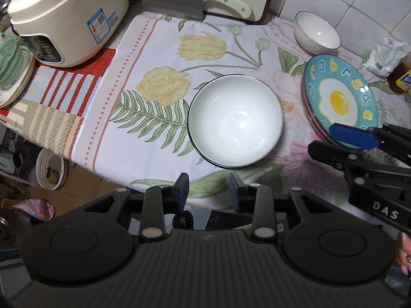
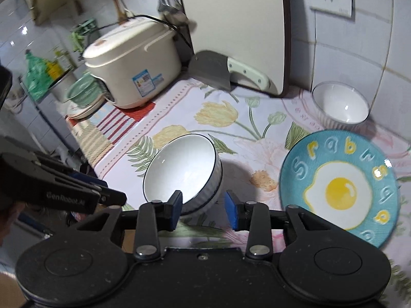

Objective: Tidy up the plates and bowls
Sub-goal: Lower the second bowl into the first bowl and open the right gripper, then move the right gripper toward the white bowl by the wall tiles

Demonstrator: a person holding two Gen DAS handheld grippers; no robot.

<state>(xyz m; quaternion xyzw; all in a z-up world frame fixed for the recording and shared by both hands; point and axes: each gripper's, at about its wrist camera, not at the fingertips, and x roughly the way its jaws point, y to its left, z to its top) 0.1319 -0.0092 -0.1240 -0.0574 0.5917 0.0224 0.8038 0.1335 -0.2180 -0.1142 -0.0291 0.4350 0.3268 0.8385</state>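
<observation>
Both grippers empty, jaws parted: left gripper (image 1: 208, 182) just short of the black-rimmed white bowl (image 1: 235, 120) mid-cloth, right gripper (image 2: 203, 204) beside the egg plate (image 2: 339, 188), apparently stacked, probably staging pickup.

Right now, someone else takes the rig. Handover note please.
Left gripper: open, empty, just short of the near white bowl.
Right gripper: open, empty, between that bowl and the blue egg plate.
Egg plate sits on another plate, right side of the cloth. Second white bowl at the back by the wall.
Done: plates stacked.
Left: the two bowls are still apart; probably stack them.
</observation>
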